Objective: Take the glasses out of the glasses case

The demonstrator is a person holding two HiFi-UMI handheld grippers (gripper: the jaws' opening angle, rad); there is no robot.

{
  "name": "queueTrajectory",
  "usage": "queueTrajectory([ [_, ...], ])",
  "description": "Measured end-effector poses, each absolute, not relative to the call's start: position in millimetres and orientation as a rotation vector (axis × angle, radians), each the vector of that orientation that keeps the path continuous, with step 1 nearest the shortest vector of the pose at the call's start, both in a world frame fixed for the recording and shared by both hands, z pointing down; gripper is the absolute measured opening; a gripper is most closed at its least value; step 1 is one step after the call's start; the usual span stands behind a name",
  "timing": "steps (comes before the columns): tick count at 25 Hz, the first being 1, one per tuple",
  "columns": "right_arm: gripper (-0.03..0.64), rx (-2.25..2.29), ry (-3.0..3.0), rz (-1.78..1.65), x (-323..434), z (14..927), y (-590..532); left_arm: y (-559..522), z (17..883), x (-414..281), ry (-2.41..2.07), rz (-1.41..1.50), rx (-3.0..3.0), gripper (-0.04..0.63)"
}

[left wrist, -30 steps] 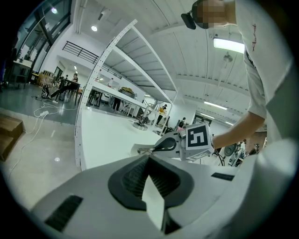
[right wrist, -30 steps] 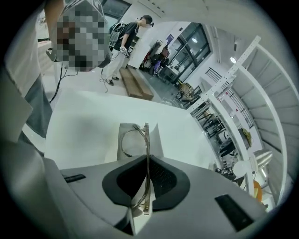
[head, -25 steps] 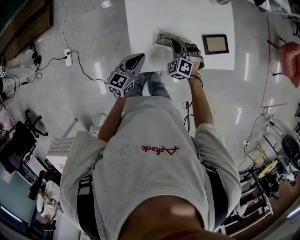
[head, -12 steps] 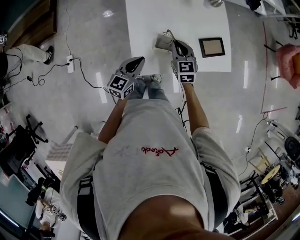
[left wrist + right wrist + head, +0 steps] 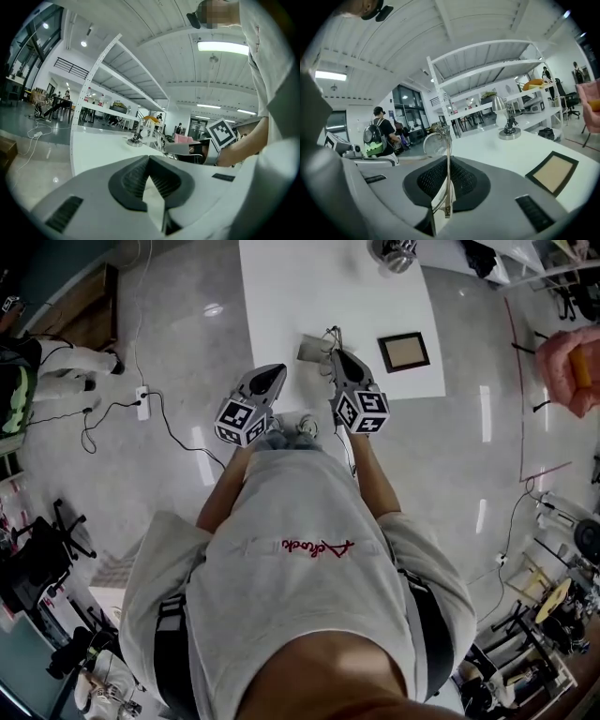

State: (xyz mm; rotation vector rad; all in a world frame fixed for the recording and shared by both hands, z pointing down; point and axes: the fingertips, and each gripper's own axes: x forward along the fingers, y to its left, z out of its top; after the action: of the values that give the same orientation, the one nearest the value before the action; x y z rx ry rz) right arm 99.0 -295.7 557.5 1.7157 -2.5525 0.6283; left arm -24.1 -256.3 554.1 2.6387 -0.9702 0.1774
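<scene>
white table in a big hall, glasses held up out of the case
right gripper [image 5: 448, 159] pinches the thin metal arm of the glasses [image 5: 436, 143]; left gripper [image 5: 149, 159] is pressed together on nothing. the taking-out looks nearly done; the next move asks to lay them softly on the table [image 5: 281, 287], without twisting the arm. only the head view shows the case [image 5: 312, 348], lying near the right gripper's tip.

Glasses [image 5: 448, 159]: one lens and one temple show, rest behind right gripper [image 5: 446, 176]. Glasses case [image 5: 313, 349] partly behind it. Pink object [image 5: 565, 367] cut by edge.
</scene>
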Motion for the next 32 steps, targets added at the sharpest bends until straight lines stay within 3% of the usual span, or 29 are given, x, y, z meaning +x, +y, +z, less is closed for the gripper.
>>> queueTrajectory([
  [18,0.044,1.749,-2.686,0.402,103.1,516.6,-214.1,-210.6,540.5,-11.6,-1.060,0.133,2.640,-0.006],
  [32,0.043,1.764,-2.674,0.350,57.7,507.9,-137.4,-127.9,543.3,-54.9,-1.027,0.069,2.656,-0.006],
])
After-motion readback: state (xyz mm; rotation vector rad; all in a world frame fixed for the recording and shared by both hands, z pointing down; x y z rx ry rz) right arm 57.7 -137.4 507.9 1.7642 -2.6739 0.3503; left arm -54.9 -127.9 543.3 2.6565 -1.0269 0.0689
